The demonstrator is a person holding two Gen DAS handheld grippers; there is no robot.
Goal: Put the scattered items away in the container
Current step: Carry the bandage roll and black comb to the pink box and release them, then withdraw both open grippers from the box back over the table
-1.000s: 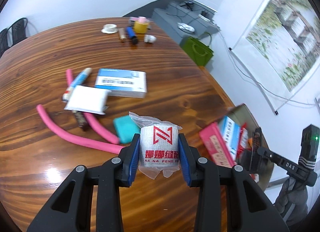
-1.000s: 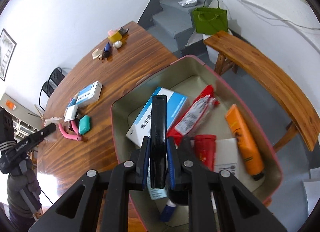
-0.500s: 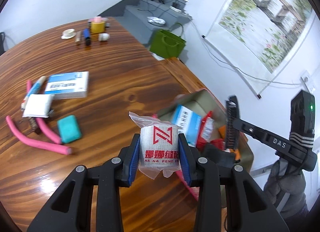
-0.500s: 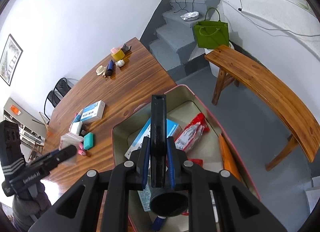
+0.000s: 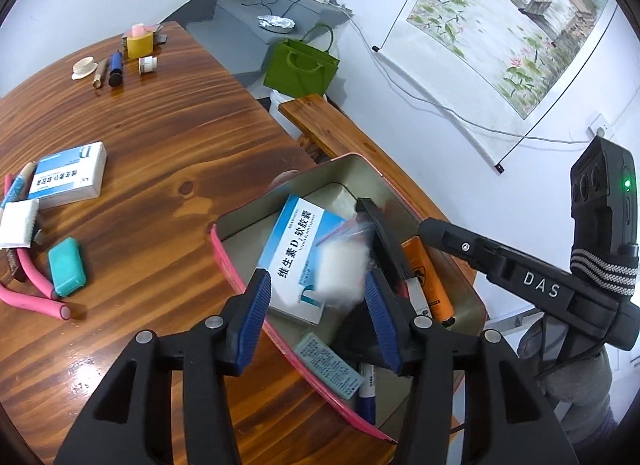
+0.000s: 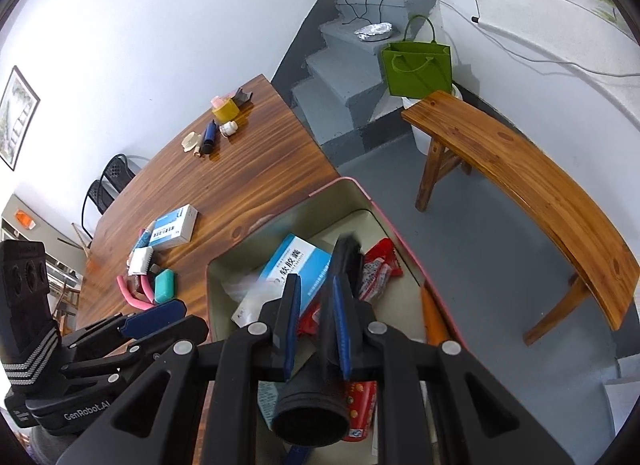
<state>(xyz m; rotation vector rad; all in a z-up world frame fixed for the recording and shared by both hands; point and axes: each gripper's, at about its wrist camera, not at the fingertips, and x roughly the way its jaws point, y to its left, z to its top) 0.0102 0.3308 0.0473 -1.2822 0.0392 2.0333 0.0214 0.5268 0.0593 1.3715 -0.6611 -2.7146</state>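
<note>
The container is a pink-rimmed tin [image 5: 224,253] [image 6: 352,185] at the table's right edge, holding a blue-and-white medicine box [image 5: 296,249], an orange tube [image 5: 428,277] and a red packet [image 6: 380,265]. My left gripper [image 5: 318,305] is open over it; the white bandage roll in its bag [image 5: 340,277] is blurred, loose between the fingers. My right gripper [image 6: 316,305] is open above the tin; the black tool [image 6: 340,305] leans against its right finger, loose.
On the wooden table [image 5: 160,137] lie a blue-white box [image 5: 68,177], a white pack [image 5: 16,225], a teal block [image 5: 67,272] and pink foam rods [image 5: 36,297]. Small items [image 5: 116,65] sit at the far end. A wooden bench [image 6: 520,169] stands beside.
My left gripper carried the bandage roll over the tin and opened; the roll is dropping. My right gripper opened its hold on the black tool above the tin.
</note>
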